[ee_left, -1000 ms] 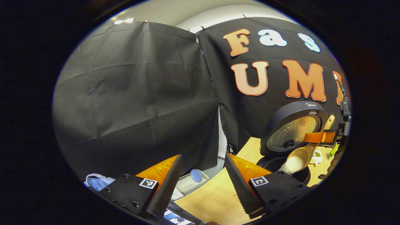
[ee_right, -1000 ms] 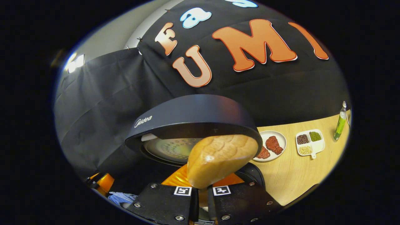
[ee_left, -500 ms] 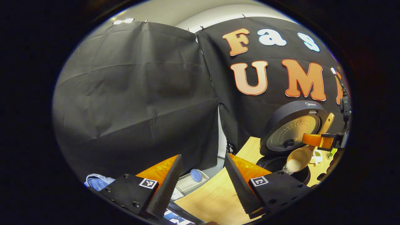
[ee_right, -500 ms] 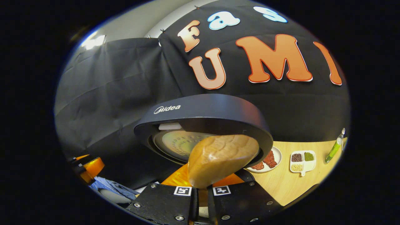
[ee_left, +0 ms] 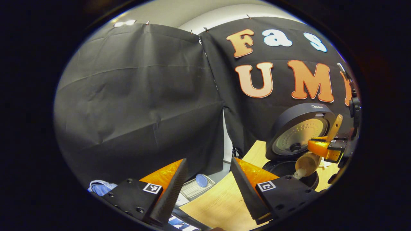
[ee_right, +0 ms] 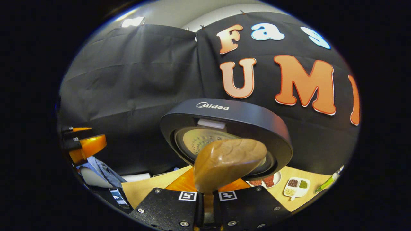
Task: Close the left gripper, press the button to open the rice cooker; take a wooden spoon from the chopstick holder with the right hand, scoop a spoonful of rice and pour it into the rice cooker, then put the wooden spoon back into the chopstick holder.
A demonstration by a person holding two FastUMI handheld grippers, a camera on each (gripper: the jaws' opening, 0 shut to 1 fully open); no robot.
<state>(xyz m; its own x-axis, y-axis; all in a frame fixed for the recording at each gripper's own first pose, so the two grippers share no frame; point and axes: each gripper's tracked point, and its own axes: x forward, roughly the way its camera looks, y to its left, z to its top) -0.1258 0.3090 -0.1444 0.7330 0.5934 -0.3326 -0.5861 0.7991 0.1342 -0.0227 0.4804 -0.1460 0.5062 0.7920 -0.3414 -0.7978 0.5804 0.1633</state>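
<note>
fingers of my right gripper [ee_right: 205, 205] pinch the wooden spoon [ee_right: 226, 163] by its handle, bowl tipped over the open rice cooker [ee_left: 297, 134], rice [ee_left: 298, 175] spilling into the pot. my left gripper [ee_left: 208, 189] hangs spread over the bench [ee_left: 218, 202].

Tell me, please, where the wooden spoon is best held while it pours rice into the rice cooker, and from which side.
Grip the wooden spoon on its straight handle, from the far side of the bowl, as the right gripper does: that leaves the bowl free to tip over the rice cooker.
</note>
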